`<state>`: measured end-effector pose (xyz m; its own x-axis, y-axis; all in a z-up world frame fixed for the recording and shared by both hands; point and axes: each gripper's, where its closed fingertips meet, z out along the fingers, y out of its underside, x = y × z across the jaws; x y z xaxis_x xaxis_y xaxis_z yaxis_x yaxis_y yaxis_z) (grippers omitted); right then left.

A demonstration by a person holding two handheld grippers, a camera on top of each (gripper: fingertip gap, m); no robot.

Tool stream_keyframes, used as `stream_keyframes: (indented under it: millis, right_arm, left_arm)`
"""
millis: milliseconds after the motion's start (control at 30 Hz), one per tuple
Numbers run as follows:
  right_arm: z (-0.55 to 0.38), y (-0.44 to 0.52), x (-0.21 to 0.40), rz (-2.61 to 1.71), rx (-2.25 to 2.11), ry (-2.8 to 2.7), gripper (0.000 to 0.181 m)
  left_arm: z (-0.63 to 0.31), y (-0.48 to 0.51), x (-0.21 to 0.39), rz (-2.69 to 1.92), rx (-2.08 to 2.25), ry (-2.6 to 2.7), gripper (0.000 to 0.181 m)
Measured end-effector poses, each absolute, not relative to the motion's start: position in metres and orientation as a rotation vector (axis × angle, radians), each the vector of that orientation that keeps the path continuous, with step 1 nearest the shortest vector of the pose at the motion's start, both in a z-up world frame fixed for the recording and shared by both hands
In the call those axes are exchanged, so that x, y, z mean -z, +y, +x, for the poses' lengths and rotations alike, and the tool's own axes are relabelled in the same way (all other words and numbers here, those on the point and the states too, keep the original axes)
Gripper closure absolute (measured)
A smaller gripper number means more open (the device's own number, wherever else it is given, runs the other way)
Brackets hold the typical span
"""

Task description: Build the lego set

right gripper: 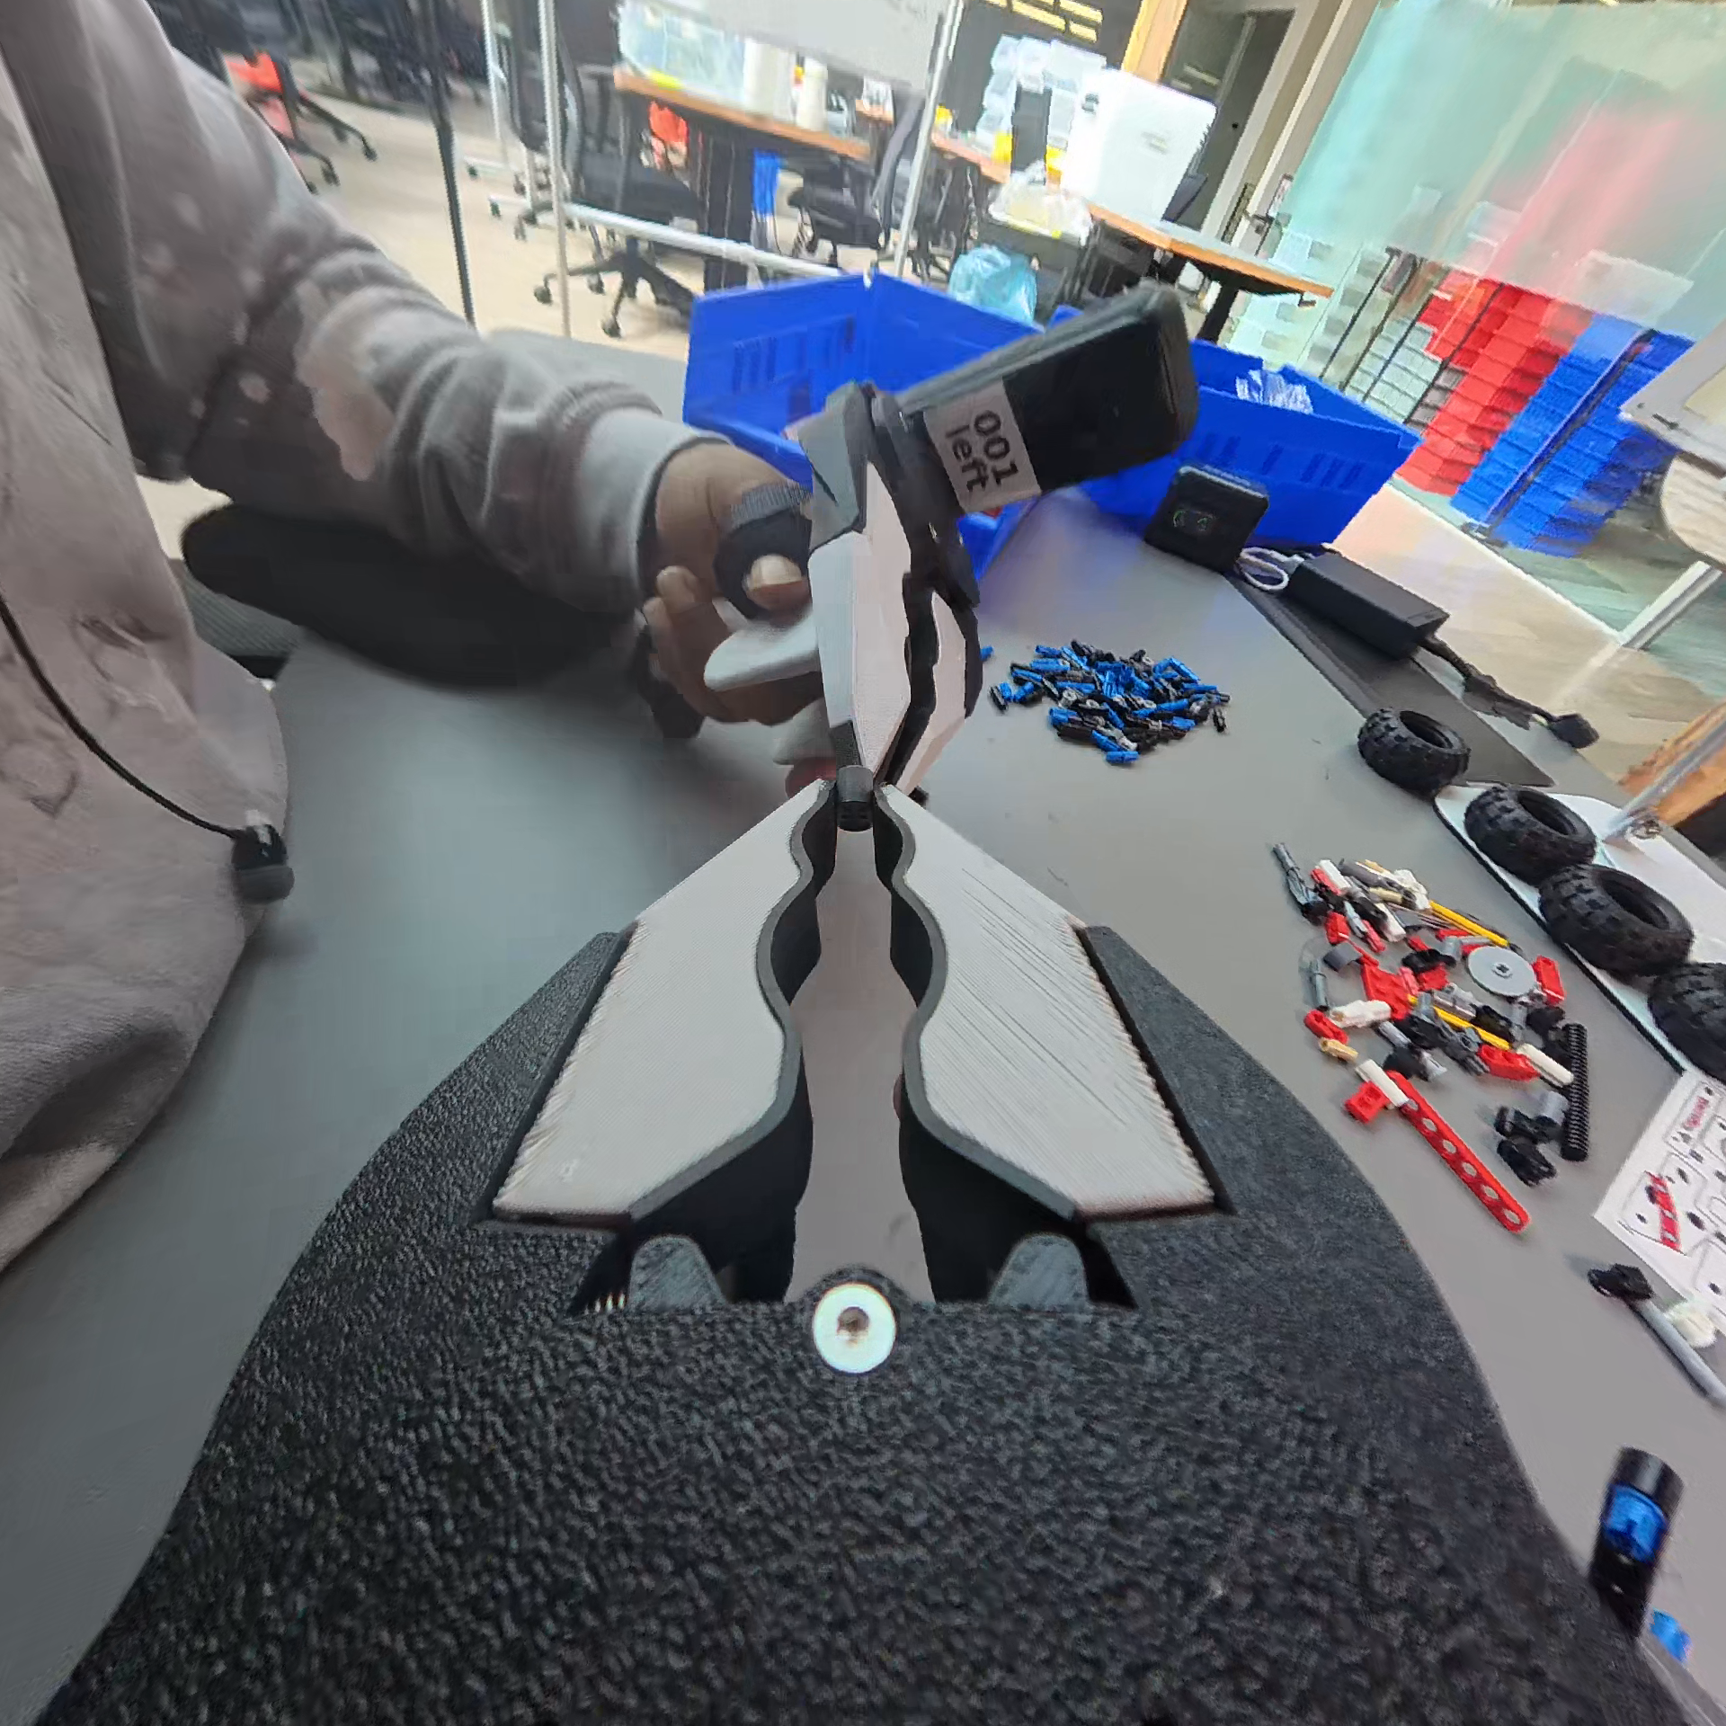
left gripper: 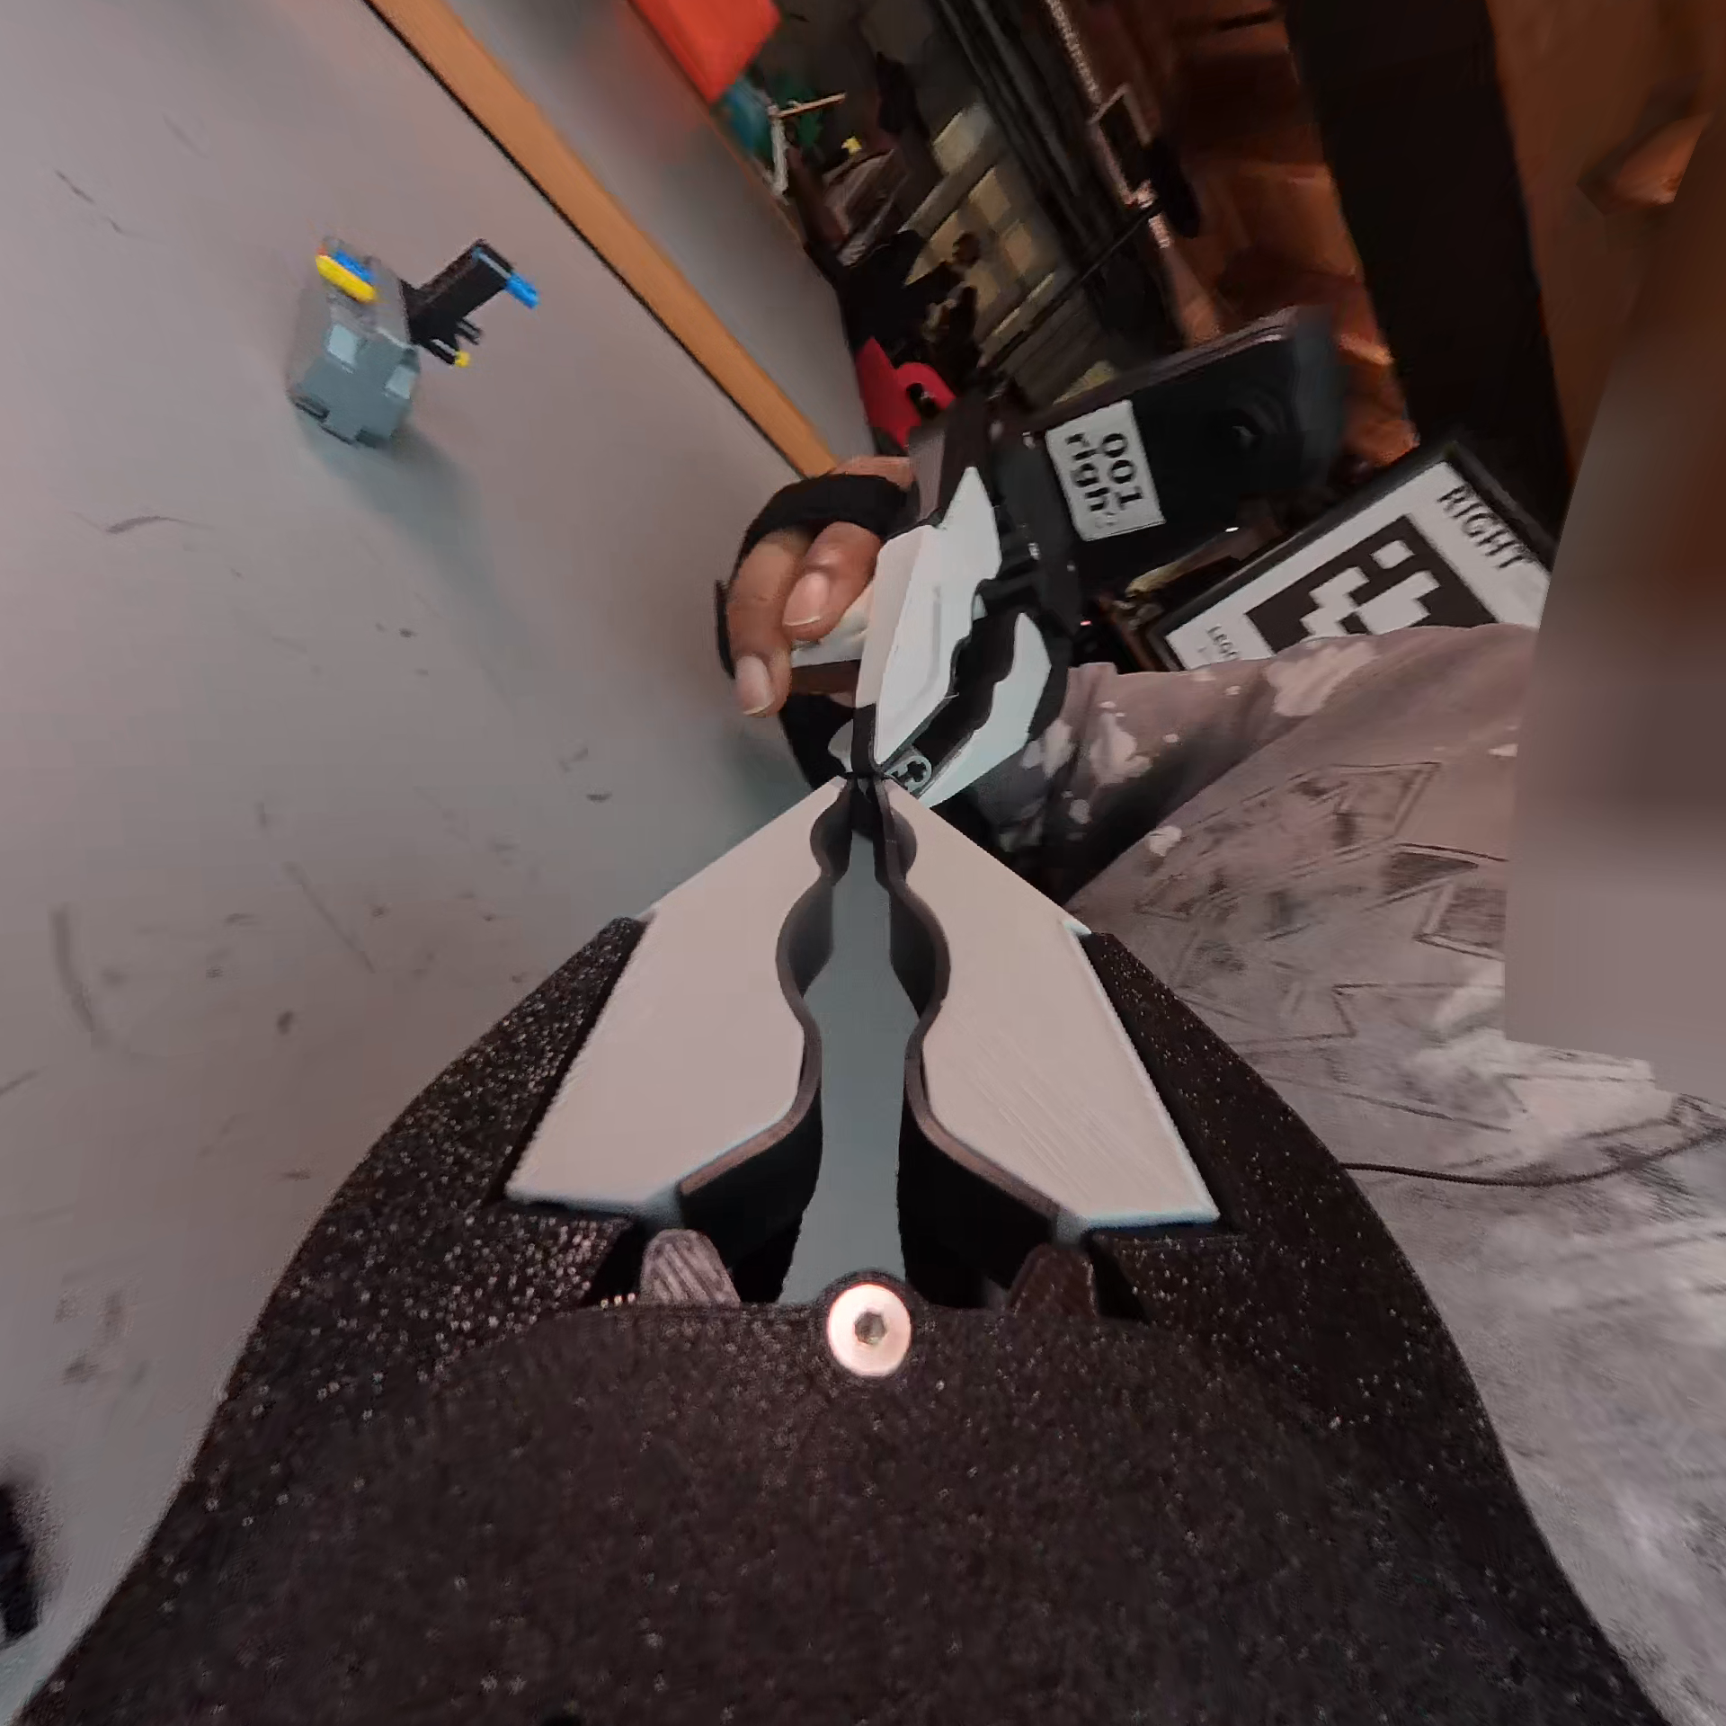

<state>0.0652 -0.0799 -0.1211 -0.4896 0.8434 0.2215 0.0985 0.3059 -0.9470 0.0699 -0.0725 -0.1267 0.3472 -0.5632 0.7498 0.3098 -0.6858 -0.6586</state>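
A small black Lego pin (right gripper: 852,801) is pinched between my right gripper's (right gripper: 852,805) shut tips, held above the grey table (right gripper: 486,897). My left gripper (left gripper: 864,805) meets it tip to tip from the other side and is shut on the same pin's other end (left gripper: 863,792). The left gripper also shows in the right wrist view (right gripper: 857,758), and the right gripper shows in the left wrist view (left gripper: 865,771). A grey Lego assembly (left gripper: 360,360) with yellow, blue and black parts stands on the table far to the left.
On the right lie a pile of blue and black pins (right gripper: 1111,696), a mixed pile of parts (right gripper: 1429,1009), a red beam (right gripper: 1457,1158), several black tyres (right gripper: 1532,831) and a printed sheet (right gripper: 1681,1177). Blue bins (right gripper: 822,364) stand at the back. The table's wooden edge (left gripper: 598,215) runs behind the assembly. Less than 4 cm separates the two grippers' tips. Left tips and right tips are each some 20 centimetres from the grey Lego assembly (left gripper: 360,360).
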Motion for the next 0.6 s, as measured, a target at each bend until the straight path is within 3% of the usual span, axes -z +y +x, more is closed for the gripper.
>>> stream_keyframes:
  millis: [133, 233, 300, 467, 600]
  right_arm:
    - [0.059, -0.071, 0.148, -0.853, -0.982, -1.917, 0.174]
    - [0.057, -0.071, 0.149, -0.839, -0.926, -1.922, 0.174]
    - [0.056, -0.07, 0.15, -0.835, -0.894, -1.923, 0.174]
    - [0.054, -0.068, 0.151, -0.804, -0.821, -1.916, 0.174]
    - [0.053, -0.07, 0.146, -0.768, -0.801, -1.885, 0.174]
  left_arm:
    - [0.061, -0.065, 0.153, -2.027, 1.124, 0.266, 0.174]
    - [0.059, -0.066, 0.154, -2.026, 1.218, 0.204, 0.17]
    - [0.06, -0.068, 0.149, -1.989, 1.355, 0.154, 0.157]
    - [0.064, -0.067, 0.148, -1.966, 1.456, 0.089, 0.155]
    - [0.068, -0.067, 0.144, -1.933, 1.485, 0.098, 0.166]
